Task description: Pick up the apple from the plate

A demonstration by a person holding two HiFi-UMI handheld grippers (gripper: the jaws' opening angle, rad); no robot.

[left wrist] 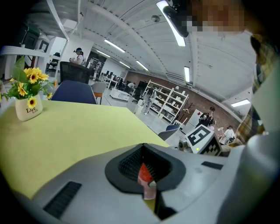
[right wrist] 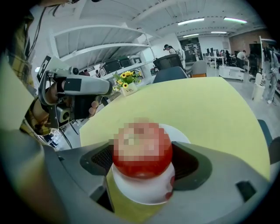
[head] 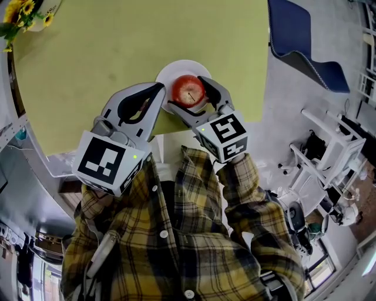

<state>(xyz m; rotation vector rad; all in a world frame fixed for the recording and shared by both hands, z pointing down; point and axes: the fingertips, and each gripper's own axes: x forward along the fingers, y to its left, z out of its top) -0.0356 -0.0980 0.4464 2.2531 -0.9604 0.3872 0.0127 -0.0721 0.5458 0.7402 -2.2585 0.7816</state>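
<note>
A red apple [head: 188, 90] is over a white plate [head: 170, 72] near the front edge of the yellow-green table [head: 117, 53]. My right gripper [head: 187, 95] is shut on the apple, one finger on each side. In the right gripper view the apple [right wrist: 142, 151] fills the gap between the pads, and the plate [right wrist: 144, 194] shows beneath it. I cannot tell whether the apple still touches the plate. My left gripper [head: 160, 89] hovers just left of the plate, shut and empty. Through its slit a sliver of apple [left wrist: 143, 172] shows.
A small pot of sunflowers [head: 23, 14] stands at the table's far left corner. A blue chair [head: 305, 47] sits beyond the table's right side. White furniture [head: 329, 147] stands on the floor at the right. The person's plaid sleeves [head: 235, 194] reach up from below.
</note>
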